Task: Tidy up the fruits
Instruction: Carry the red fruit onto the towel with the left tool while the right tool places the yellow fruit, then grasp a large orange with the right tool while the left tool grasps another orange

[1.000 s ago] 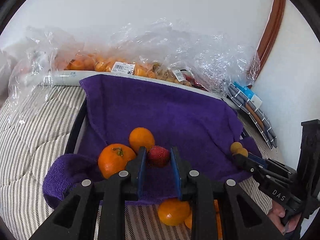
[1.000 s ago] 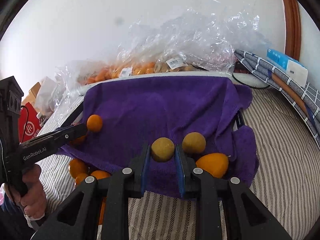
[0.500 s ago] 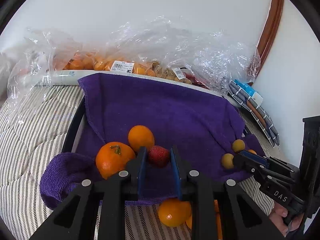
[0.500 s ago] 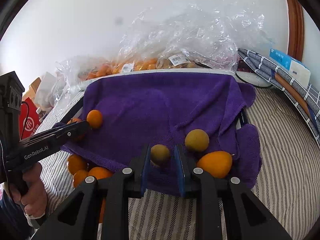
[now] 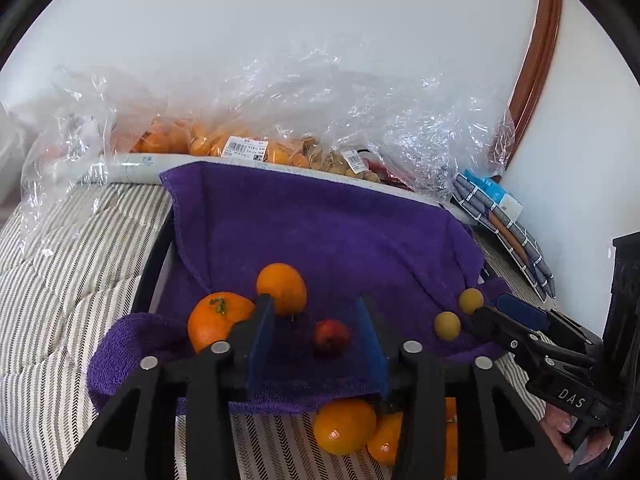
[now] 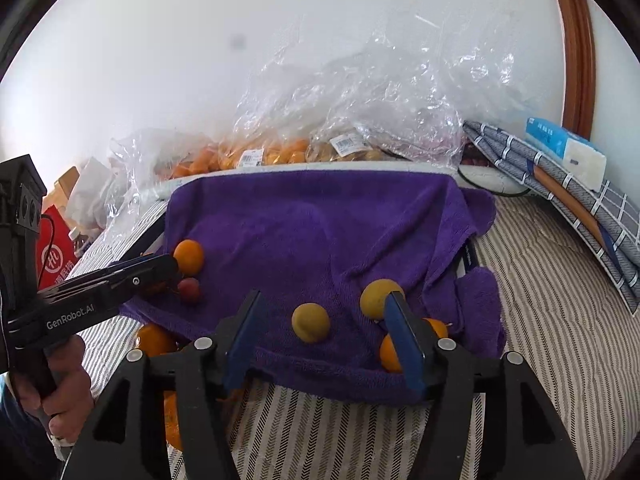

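Fruits: they lie scattered on the purple towel (image 5: 328, 232), with more oranges at its near edge on the striped bedding (image 6: 532, 320).
Purple towel: it drapes over a dark frame; its middle and far half are bare.
Plastic bags (image 5: 304, 120): crumpled against the white wall, holding oranges and smaller fruit I can't make out.
Large orange (image 5: 214, 318): touching my left finger, beside a second orange (image 5: 282, 288).
My left gripper (image 5: 316, 340): jaws apart, the red fruit (image 5: 331, 337) loose on the towel between them.
My right gripper (image 6: 322, 328): jaws apart, one yellow fruit (image 6: 311, 323) free between them, another yellow fruit (image 6: 376, 298) partly behind my right finger.
Oranges under the towel edge (image 5: 344, 426): partly hidden by my fingers.
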{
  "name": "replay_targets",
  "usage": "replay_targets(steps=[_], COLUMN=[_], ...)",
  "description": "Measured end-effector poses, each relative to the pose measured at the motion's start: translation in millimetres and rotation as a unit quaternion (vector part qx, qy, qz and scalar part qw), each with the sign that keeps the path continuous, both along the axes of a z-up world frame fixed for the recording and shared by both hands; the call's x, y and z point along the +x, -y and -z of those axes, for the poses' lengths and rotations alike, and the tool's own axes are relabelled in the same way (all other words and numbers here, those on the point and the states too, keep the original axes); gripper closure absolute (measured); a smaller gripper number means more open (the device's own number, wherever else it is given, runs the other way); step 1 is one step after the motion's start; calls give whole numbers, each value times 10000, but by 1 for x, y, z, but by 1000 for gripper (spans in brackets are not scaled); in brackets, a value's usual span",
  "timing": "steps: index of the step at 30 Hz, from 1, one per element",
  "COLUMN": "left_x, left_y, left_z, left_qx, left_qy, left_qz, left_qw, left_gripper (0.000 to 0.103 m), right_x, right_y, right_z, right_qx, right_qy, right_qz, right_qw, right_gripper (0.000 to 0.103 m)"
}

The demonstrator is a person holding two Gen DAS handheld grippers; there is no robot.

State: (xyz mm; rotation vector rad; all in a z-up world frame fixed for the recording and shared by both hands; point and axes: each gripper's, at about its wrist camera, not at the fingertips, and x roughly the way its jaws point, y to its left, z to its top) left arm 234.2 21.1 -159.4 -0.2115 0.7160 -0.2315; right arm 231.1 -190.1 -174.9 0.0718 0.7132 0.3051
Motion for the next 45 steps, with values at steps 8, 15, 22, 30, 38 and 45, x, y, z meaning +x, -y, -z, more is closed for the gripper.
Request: replay_targets(steps=[8, 15, 22, 30, 38, 45], left_x=[-16, -32, -60, -74, -64, -64], left_y=[-4, -9, -39, -68, -68, -60], left_z=[-9, -17, -19, -16, -6, -3], left_qx=[90, 168, 122, 58, -77, -6], left_qy=[269, 540, 615, 460, 54, -8], left_qz=[-68, -213, -315, -610, -461, -269], left_qw=[9996, 9982, 9975, 9971, 9989, 9996], left_gripper=[55, 52, 49, 49, 46, 46], right_x=[-15, -47, -75, -87, -67, -66], right_y=[-3, -1, -20, -57, -73, -72], right_z=[-10, -21, -22, 0, 22, 23], right_qx=[-127, -332, -396, -294, -506, -512], right_qy=[144, 20, -265, -476, -932, -881], right_qz=[187, 683, 373, -155, -164, -212], right_qw=[9996, 9971, 9982, 9983, 9942, 9946], right_gripper=[40, 40, 40, 40, 41, 61])
